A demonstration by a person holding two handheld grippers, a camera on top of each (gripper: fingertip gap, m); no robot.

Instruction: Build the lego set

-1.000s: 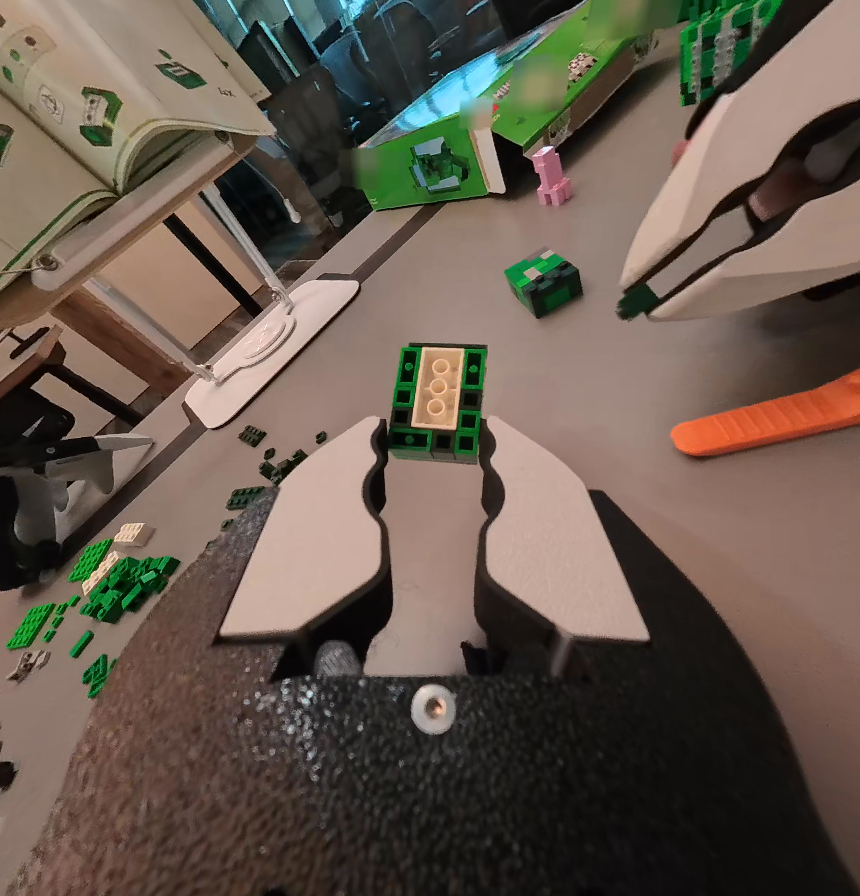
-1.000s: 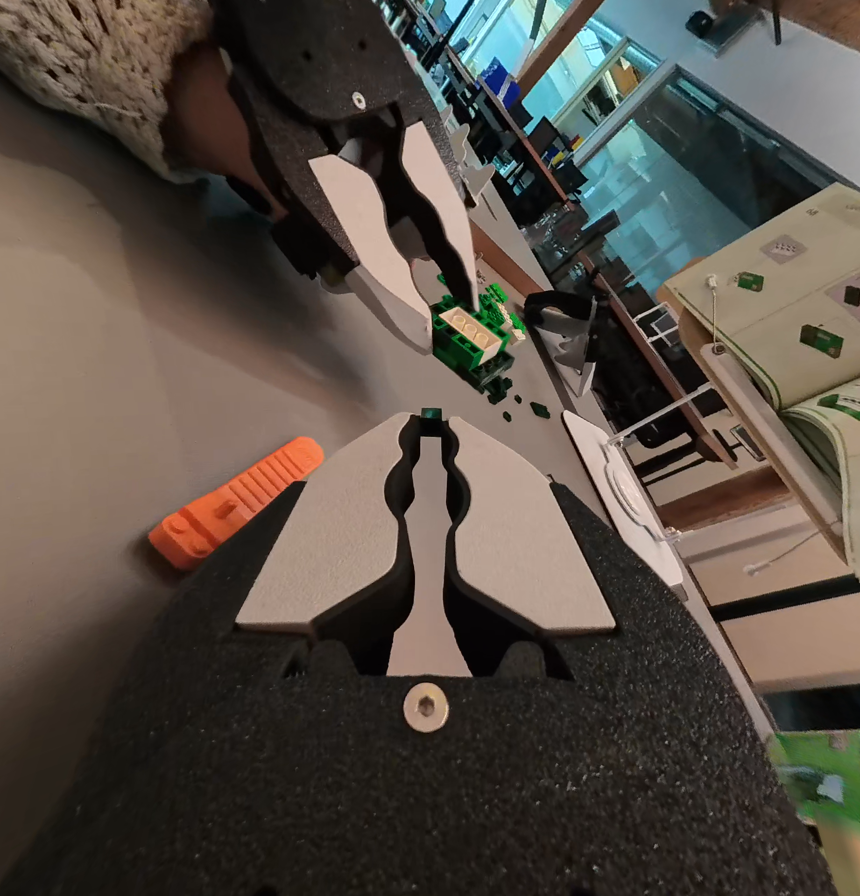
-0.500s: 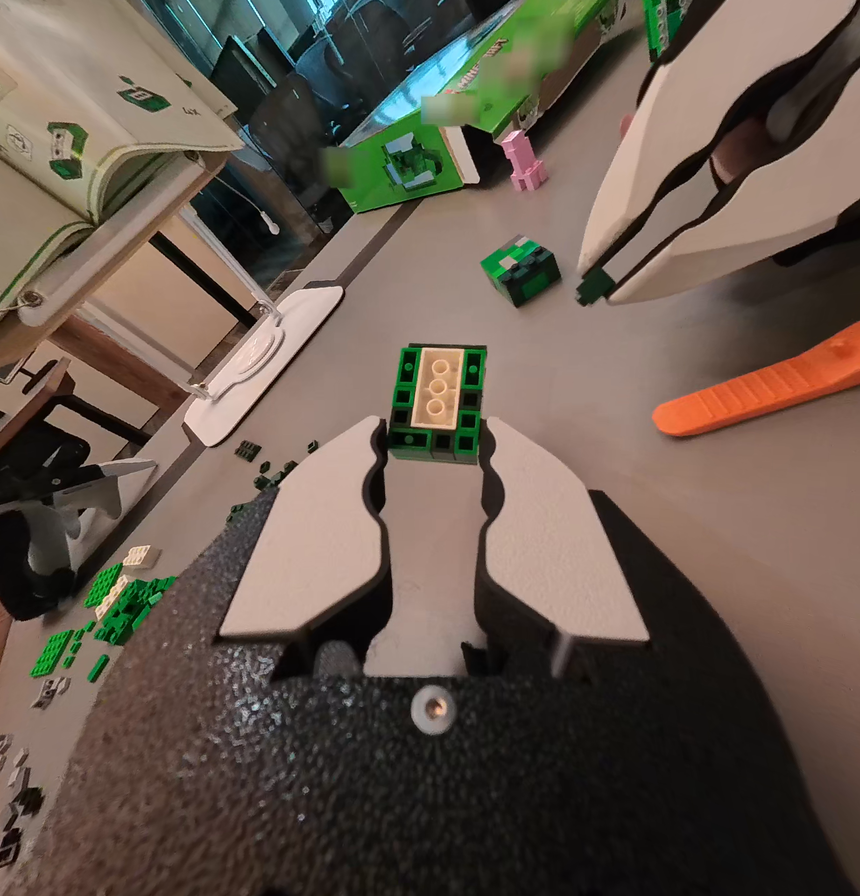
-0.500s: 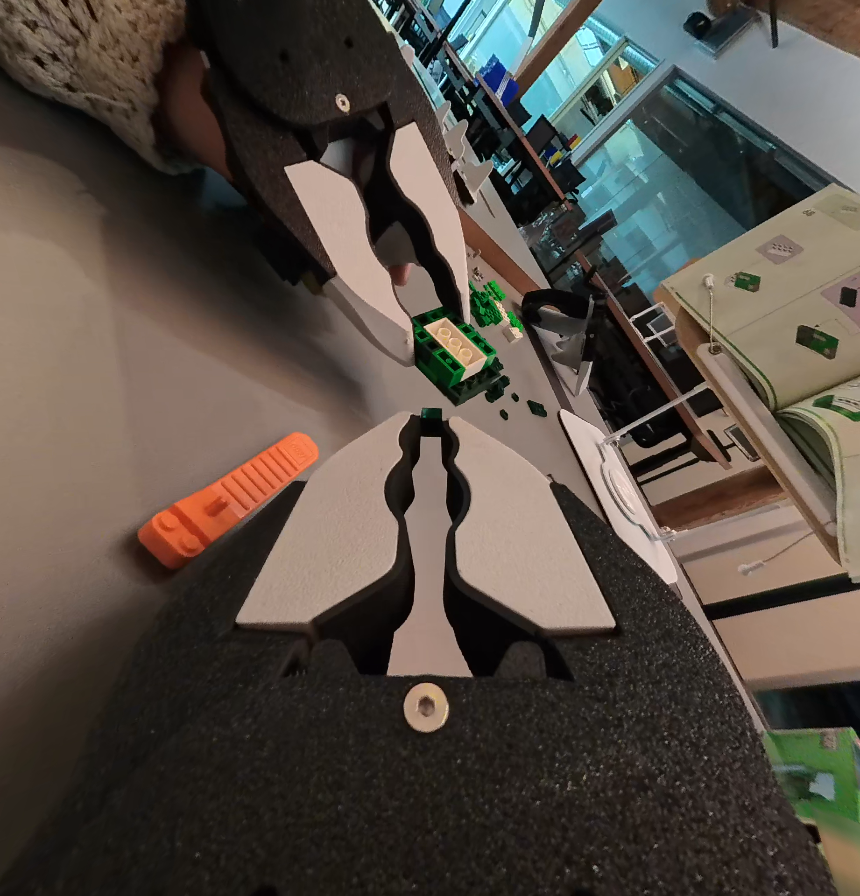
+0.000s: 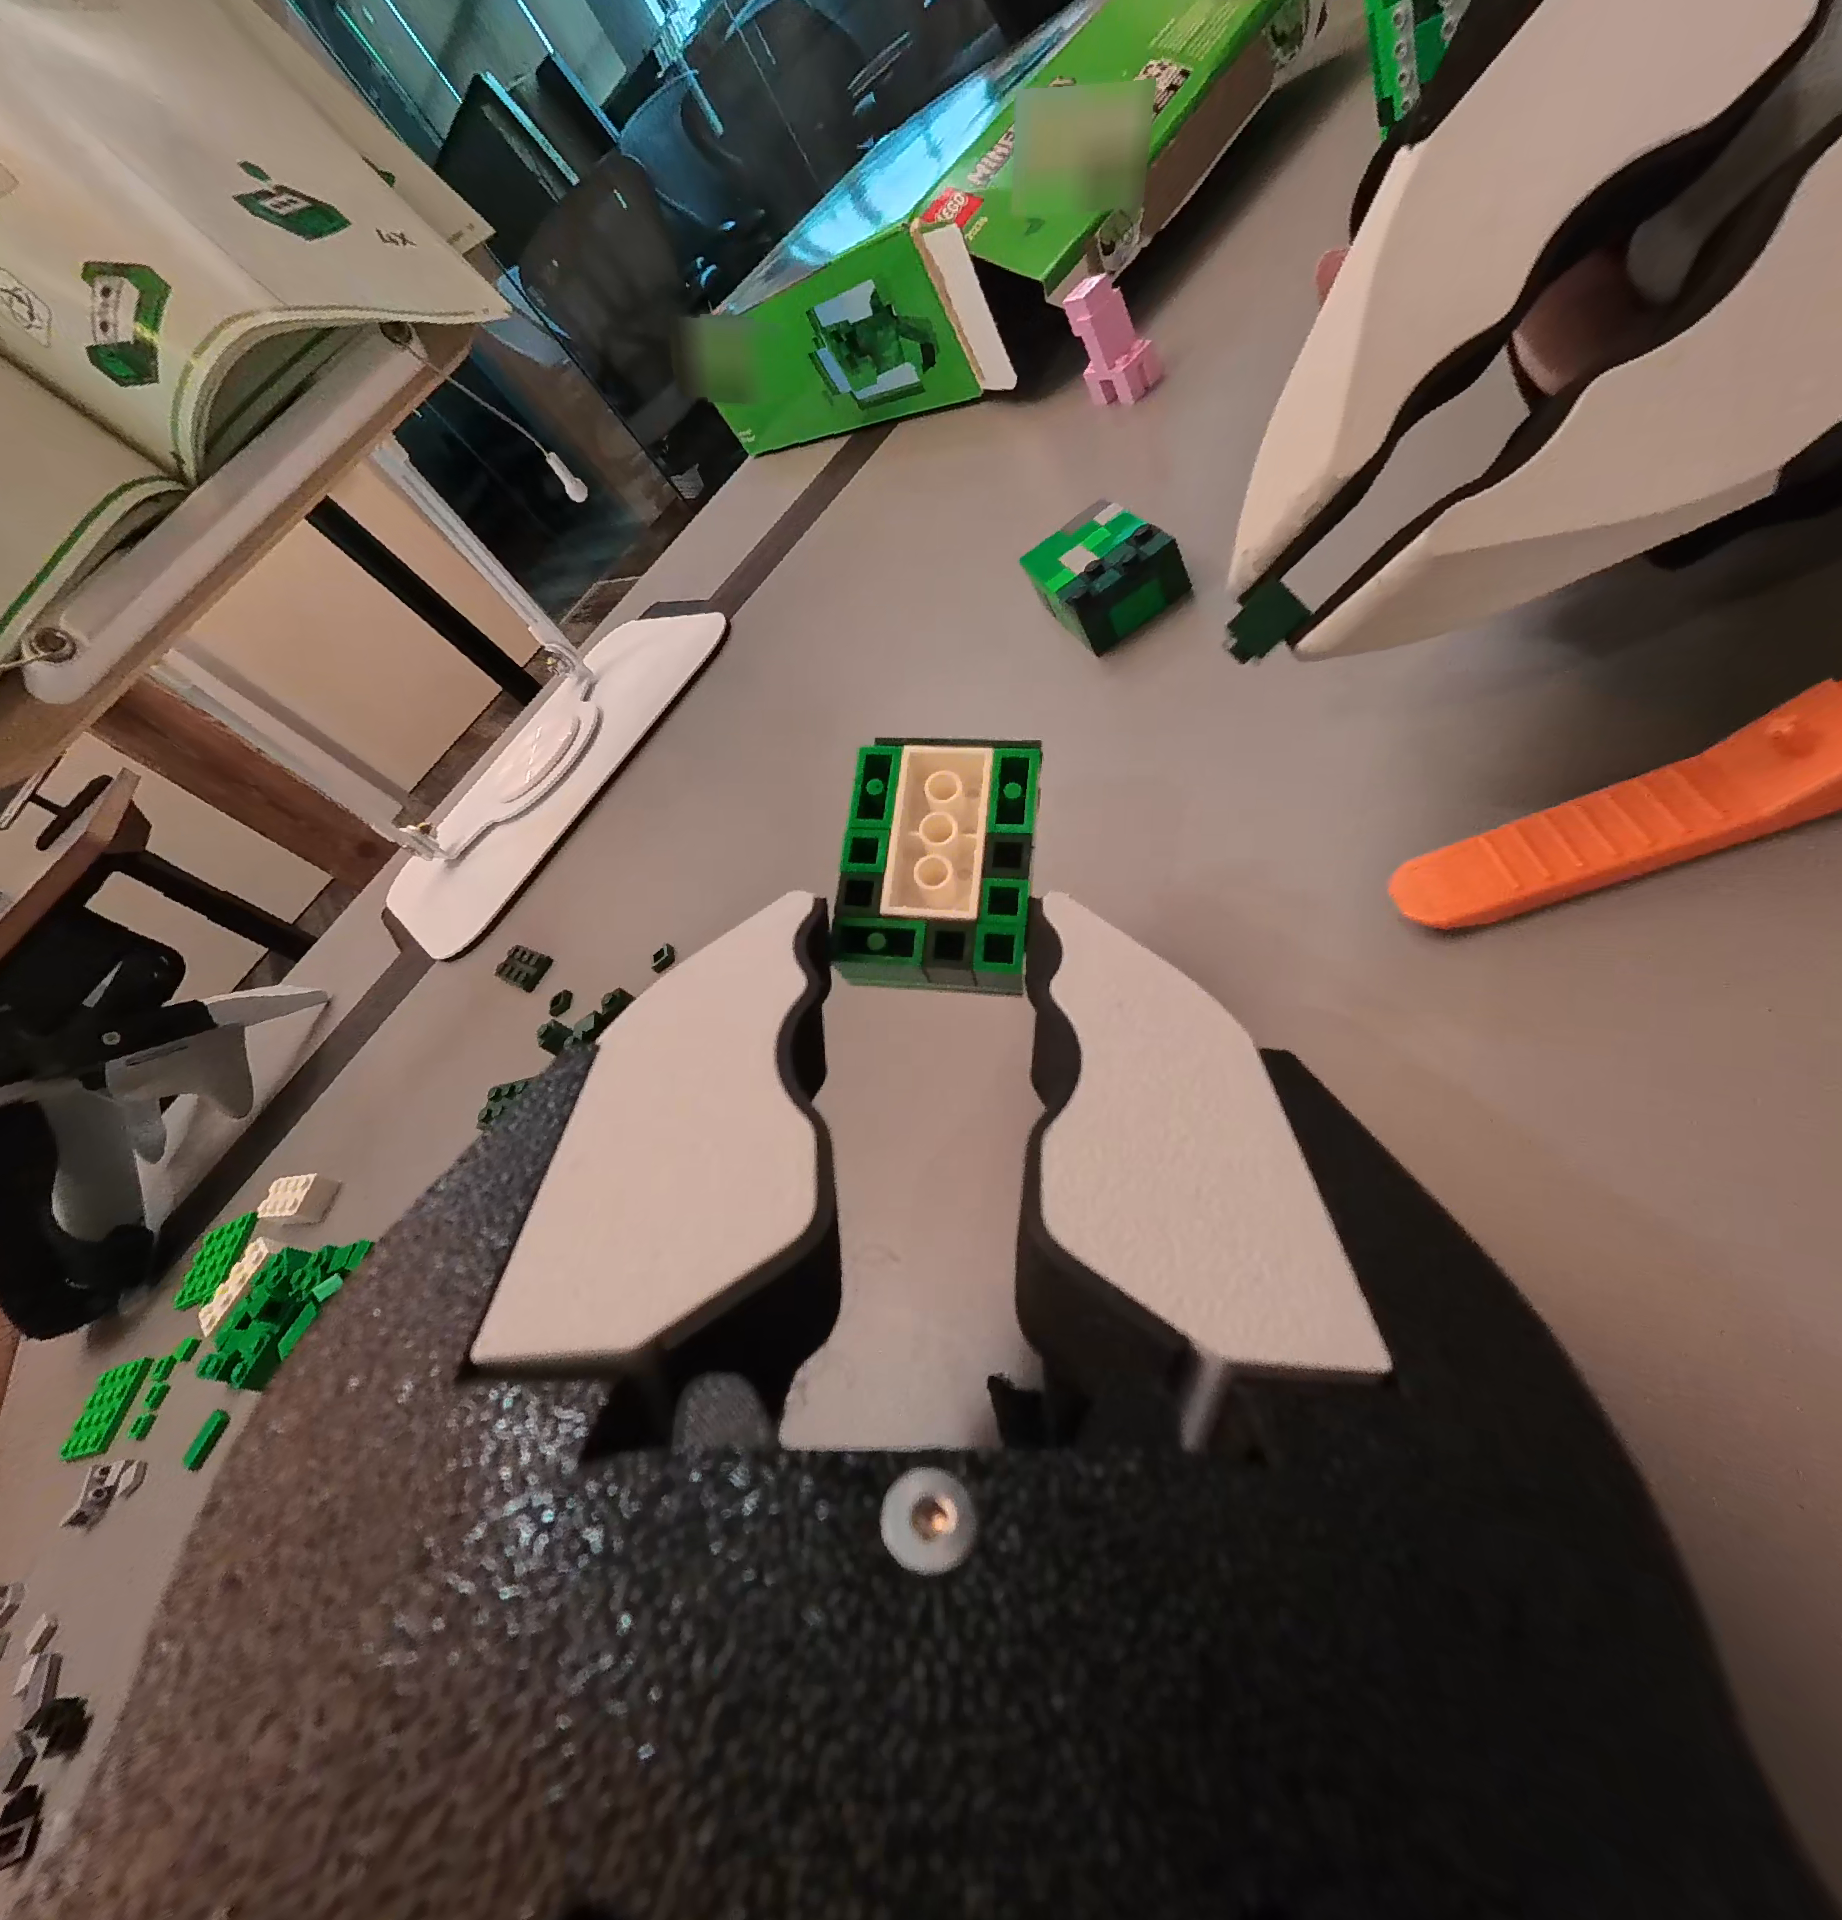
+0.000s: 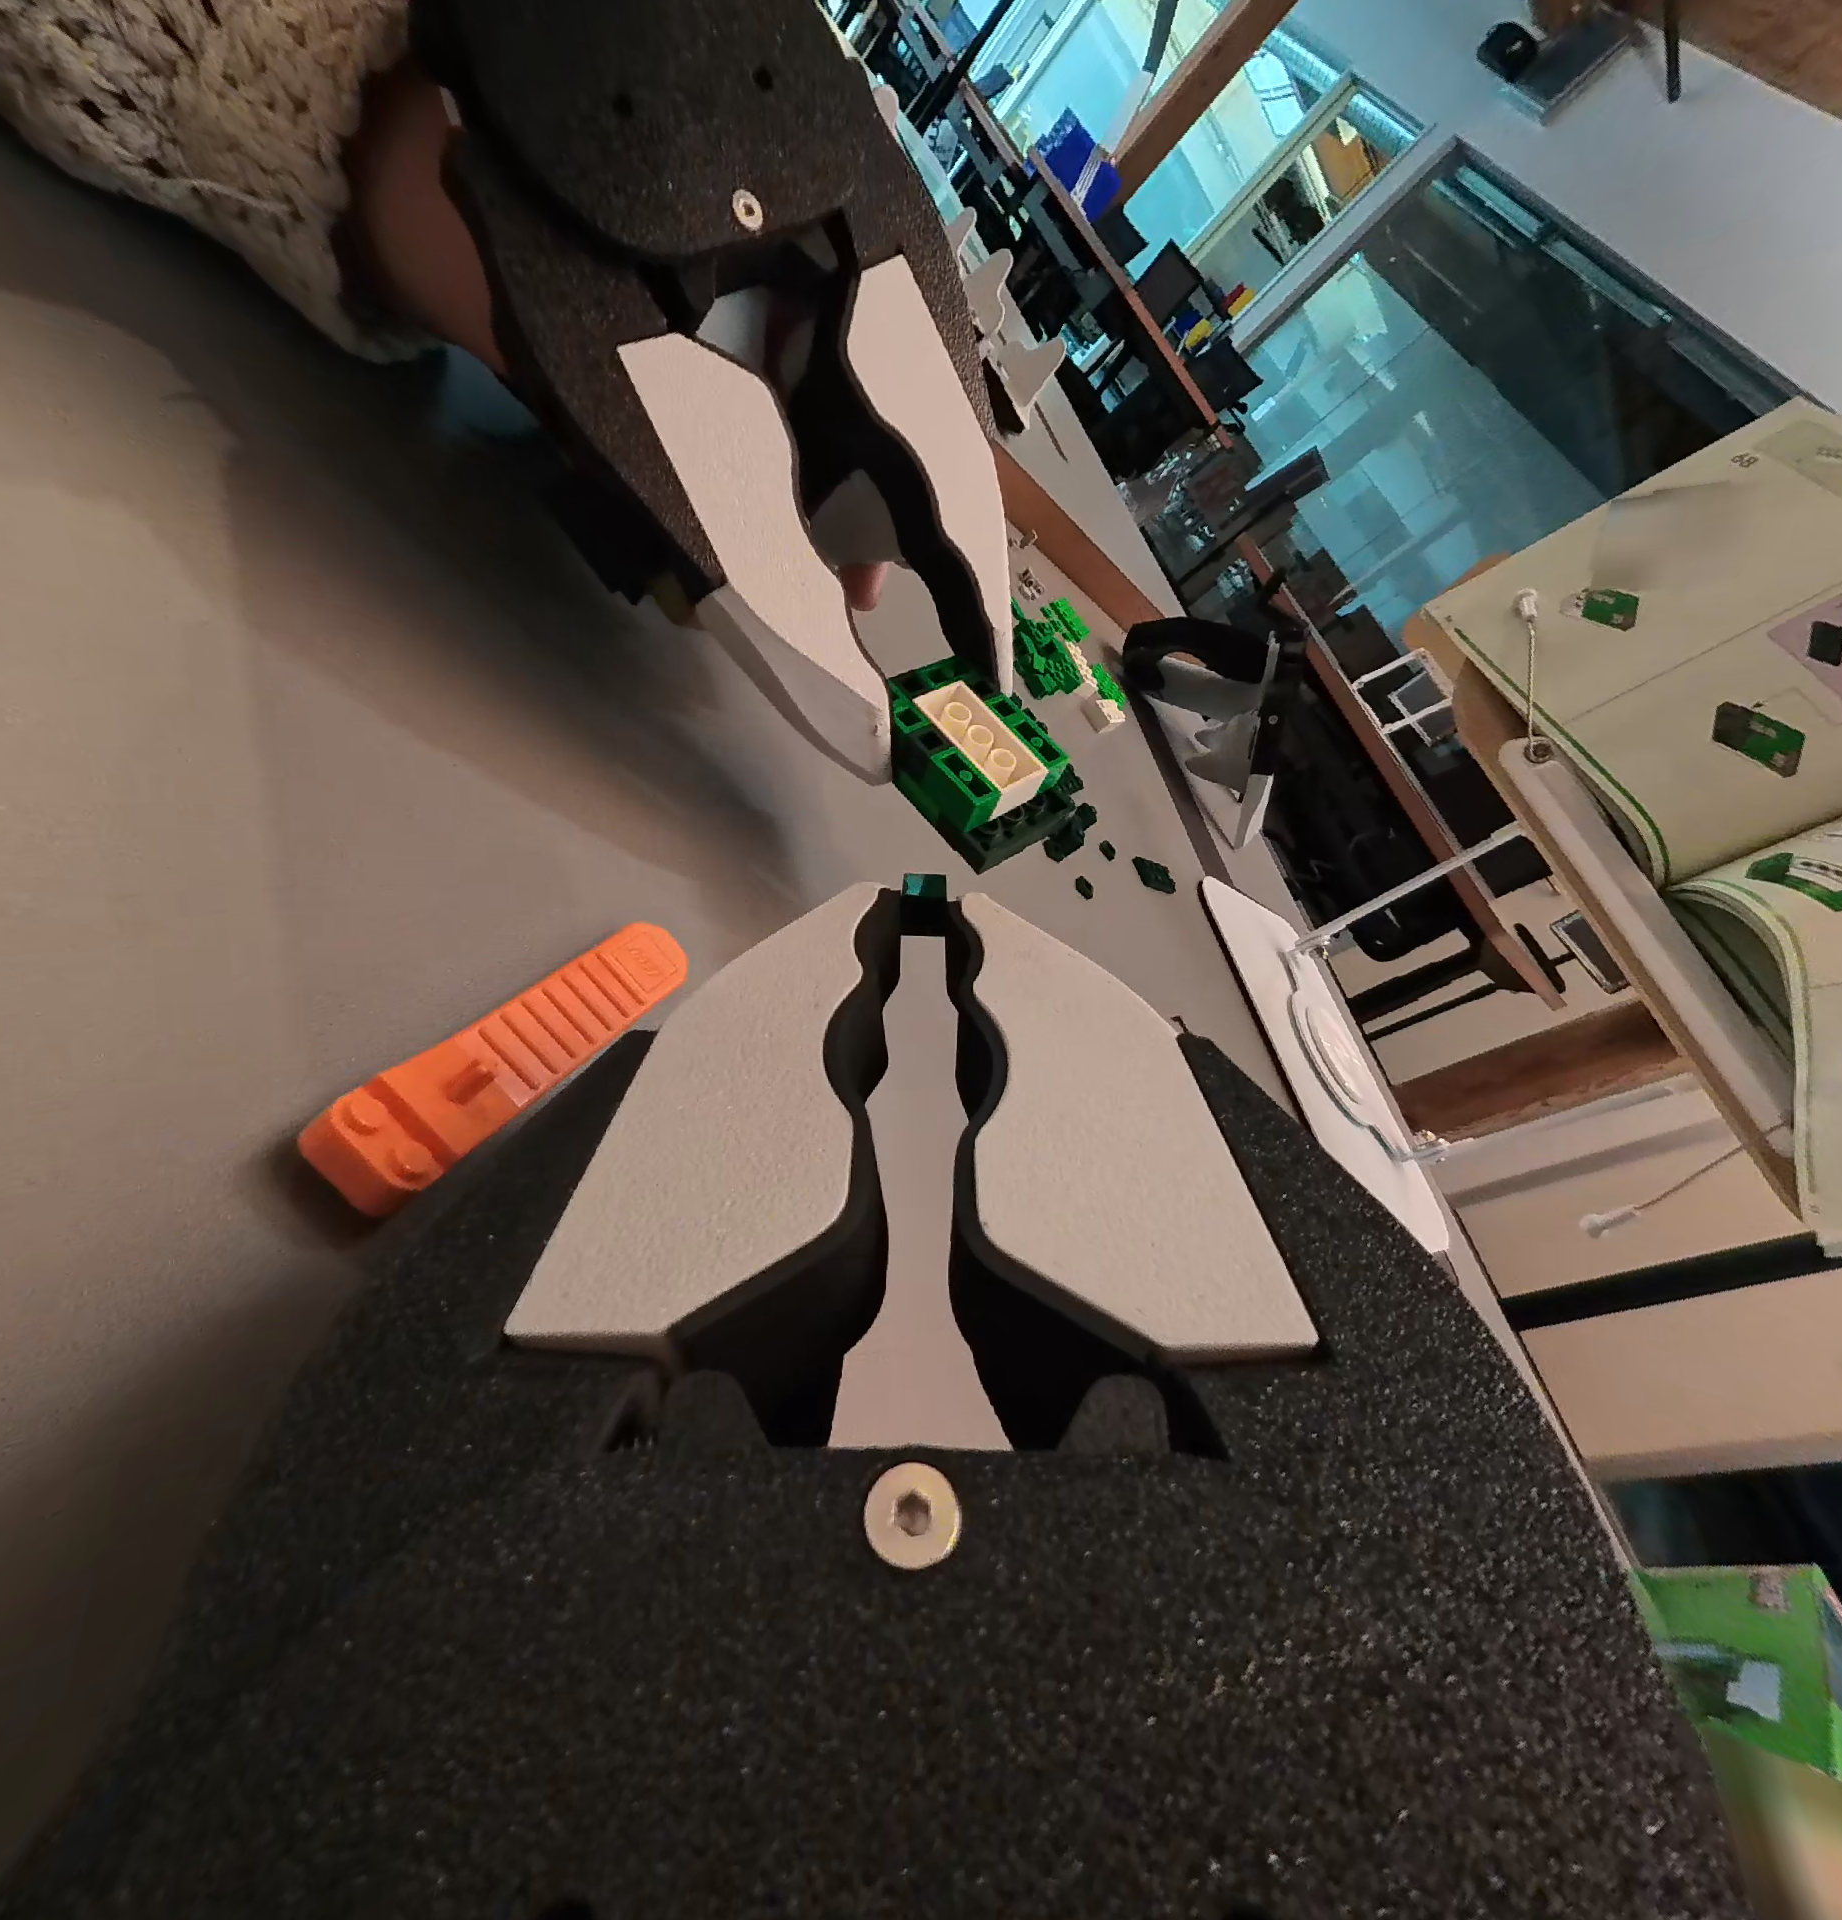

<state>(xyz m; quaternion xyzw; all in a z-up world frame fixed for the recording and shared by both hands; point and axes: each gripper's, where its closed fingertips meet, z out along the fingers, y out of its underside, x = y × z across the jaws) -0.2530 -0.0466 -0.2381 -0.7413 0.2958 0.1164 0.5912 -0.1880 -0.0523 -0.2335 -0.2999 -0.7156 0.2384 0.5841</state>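
The orange brick separator (image 5: 1644,831) runs off the right edge of the left wrist view, its far end unseen. The open instruction booklet (image 6: 1727,790) is cropped by the right edge of the right wrist view. Patches on the green set box (image 5: 865,332) are blurred over. Small grey pieces (image 5: 23,1714) at near left are too tiny and soft to identify.

Textured black hand-held gripper (image 5: 929,940) bodies, pale grey fingers (image 5: 678,1143), silver screws, cream knit sleeve (image 6: 169,135).
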